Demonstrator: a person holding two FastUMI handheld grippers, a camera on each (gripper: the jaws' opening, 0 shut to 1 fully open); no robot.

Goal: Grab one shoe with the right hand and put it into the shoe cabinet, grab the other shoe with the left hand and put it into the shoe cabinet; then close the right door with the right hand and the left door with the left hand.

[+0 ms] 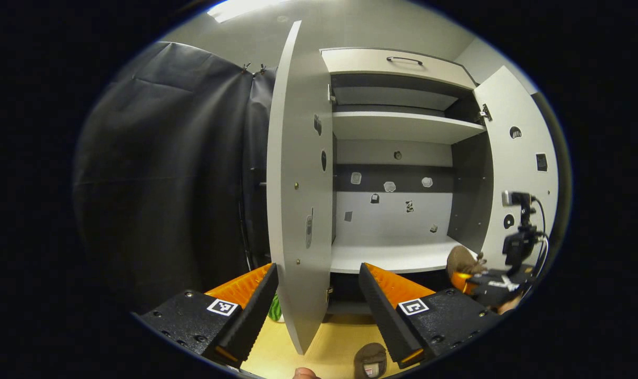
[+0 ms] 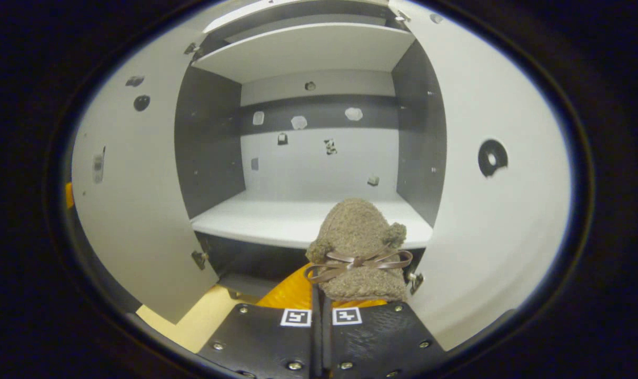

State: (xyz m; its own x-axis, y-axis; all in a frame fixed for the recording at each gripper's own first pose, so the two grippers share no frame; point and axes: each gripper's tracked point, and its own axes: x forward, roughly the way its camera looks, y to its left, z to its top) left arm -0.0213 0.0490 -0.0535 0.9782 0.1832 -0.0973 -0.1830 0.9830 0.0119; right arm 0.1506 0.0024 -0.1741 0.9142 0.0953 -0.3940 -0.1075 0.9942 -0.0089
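A brown fuzzy shoe with a ribbon bow is pinched in my right gripper, which is shut on its heel end. It hangs just in front of the lower shelf of the shoe cabinet, toe pointing inward. The left gripper view shows the same shoe and right gripper by the cabinet's right door. The second brown shoe lies on the wooden floor below my left gripper, which is open and holds nothing. The left door stands open, edge-on, right ahead of it.
Both cabinet doors, left and right, are swung wide. An upper shelf and a top drawer with a handle sit above. A black curtain hangs to the left. Something green shows behind the left door's foot.
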